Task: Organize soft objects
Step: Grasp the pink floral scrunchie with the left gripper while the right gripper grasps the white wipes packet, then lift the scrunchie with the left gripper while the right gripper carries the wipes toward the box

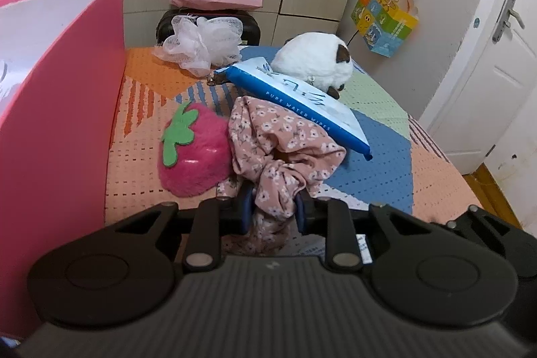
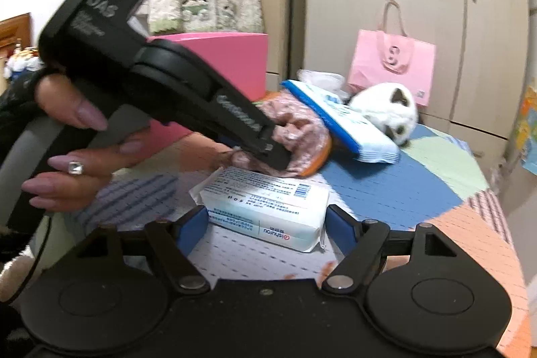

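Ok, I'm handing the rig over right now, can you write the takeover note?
Left gripper: shut on the floral cloth, not lifted yet.
Right gripper: open, straddling the white tissue pack on the mat, pads not pressing.
Still on the mat: strawberry plush, blue wipes pack leaning on the floral cloth, panda plush, mesh puff.
Pink box stands at the left; contents not visible.
Done: nothing visibly sorted. Left: everything.

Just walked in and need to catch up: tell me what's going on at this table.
A person is sorting soft things with a claw in each hand. The left claw is shut on the floral scrunchie, beside the strawberry plush. The right claw is open around a white tissue pack, not yet gripping. The pink box stands at the left.
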Demonstrator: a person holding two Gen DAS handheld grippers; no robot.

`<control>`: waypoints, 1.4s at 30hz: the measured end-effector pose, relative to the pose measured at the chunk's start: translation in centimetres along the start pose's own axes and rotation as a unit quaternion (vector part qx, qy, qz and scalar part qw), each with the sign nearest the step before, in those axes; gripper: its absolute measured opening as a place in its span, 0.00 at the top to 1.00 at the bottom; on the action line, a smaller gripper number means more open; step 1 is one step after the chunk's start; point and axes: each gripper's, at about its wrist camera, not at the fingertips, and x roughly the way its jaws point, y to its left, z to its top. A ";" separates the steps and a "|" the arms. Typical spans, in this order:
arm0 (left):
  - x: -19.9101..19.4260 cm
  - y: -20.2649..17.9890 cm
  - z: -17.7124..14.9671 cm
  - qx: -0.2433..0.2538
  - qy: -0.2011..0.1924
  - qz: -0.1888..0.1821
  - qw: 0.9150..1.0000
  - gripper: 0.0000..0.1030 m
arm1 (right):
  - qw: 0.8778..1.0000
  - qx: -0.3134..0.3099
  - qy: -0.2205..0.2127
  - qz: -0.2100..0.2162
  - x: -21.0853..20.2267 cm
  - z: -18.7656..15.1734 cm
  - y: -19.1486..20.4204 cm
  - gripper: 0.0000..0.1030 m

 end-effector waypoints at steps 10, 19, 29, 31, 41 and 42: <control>0.3 -0.1 0.3 0.001 0.009 0.005 1.000 0.73 | 0.999 0.042 0.007 -0.020 0.9 0.0 0.1 0.02; 0.0 -0.5 -0.5 0.013 -0.013 0.011 1.000 0.74 | 0.996 0.053 -0.028 -0.063 2.3 -0.3 1.2 0.01; -1.6 -1.0 -2.2 0.023 -0.070 0.029 0.997 0.84 | 0.995 0.063 -0.024 -0.068 1.4 -0.1 0.7 0.19; -2.3 -1.0 -2.5 0.026 -0.079 0.030 0.996 0.84 | 0.995 0.062 -0.022 -0.073 1.3 -0.1 0.9 0.19; -5.9 -0.3 -3.3 0.017 -0.108 0.026 0.994 0.84 | 0.994 0.069 -0.012 -0.080 0.3 -0.1 1.5 0.19; -6.1 -0.4 -3.3 0.018 -0.108 0.024 0.994 0.84 | 0.994 0.071 -0.011 -0.080 0.2 -0.1 1.5 0.19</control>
